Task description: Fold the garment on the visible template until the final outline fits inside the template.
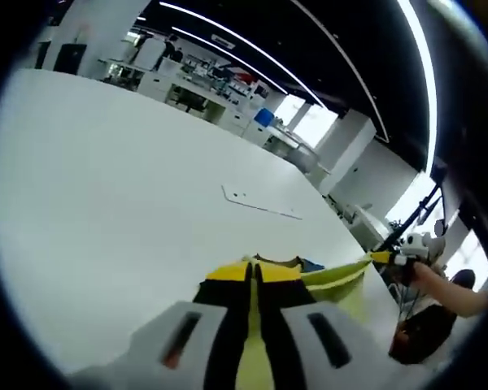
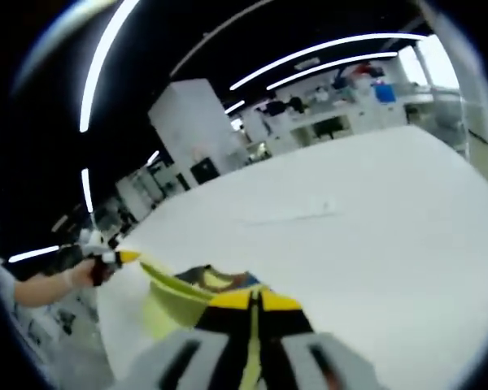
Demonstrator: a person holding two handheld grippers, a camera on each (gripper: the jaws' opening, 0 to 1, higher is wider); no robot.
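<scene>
Right now the garment (image 1: pixel 342 280), a yellow-green cloth with a darker patch, hangs stretched between the two grippers, lifted above the white worktop (image 1: pixel 130 203). Its long axis runs from one gripper to the other, so each hand holds one end of the same taut edge.

Seen from the left gripper view, the left gripper (image 1: pixel 256 272) has its black-and-yellow fingers pressed together with a strip of cloth pinched between them. The right gripper (image 1: pixel 388 257) shows off to the right, its yellow tip nipping the far corner, held by a hand (image 1: pixel 423 272).

From the right gripper view, the right gripper (image 2: pixel 252 302) likewise has its fingers closed on the cloth's edge, and the left gripper (image 2: pixel 118 257) appears at the left with the garment (image 2: pixel 175 296) sagging between.

A thin outline on the worktop, probably the template (image 1: pixel 260 205), lies ahead of the fingers and well apart from the cloth. Both hands seem about equally far from it. My judgement is that the coming move must carry the cloth forward and lower it over that outline, both hands level and apart to keep the edge straight.
</scene>
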